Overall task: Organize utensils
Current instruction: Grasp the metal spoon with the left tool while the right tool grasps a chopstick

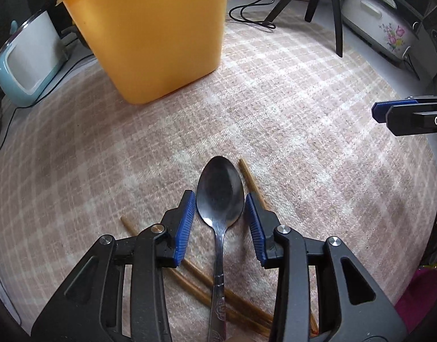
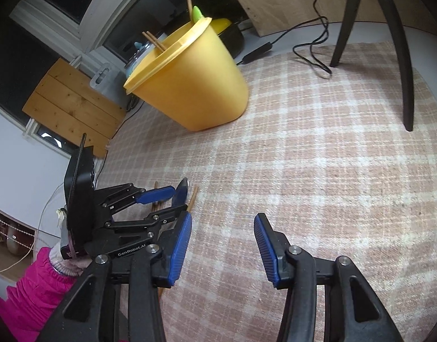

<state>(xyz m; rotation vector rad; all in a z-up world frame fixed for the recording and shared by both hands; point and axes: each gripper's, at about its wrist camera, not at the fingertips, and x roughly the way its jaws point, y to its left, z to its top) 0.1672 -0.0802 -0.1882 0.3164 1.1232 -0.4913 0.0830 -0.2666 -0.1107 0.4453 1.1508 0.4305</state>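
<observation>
A metal spoon [image 1: 218, 242] lies with its bowl between the blue pads of my left gripper [image 1: 220, 196], which touch the bowl's two edges; its handle runs back over several wooden chopsticks [image 1: 195, 273] on the checked cloth. One more chopstick [image 1: 250, 182] lies just right of the bowl. The yellow container [image 1: 155, 37] stands behind on the left. In the right wrist view the container [image 2: 195, 85] holds chopsticks [image 2: 154, 40] and a green utensil [image 2: 197, 14]. My right gripper [image 2: 222, 219] hangs open over bare cloth, right of the left gripper [image 2: 175, 193].
Black tripod legs [image 2: 401, 57] and a black cable [image 2: 312, 48] stand at the back of the checked cloth [image 2: 318, 171]. A flowered white appliance [image 1: 384, 25] sits back right, a pale blue one [image 1: 27, 65] back left. A pink sleeve [image 2: 33, 290] is at the lower left.
</observation>
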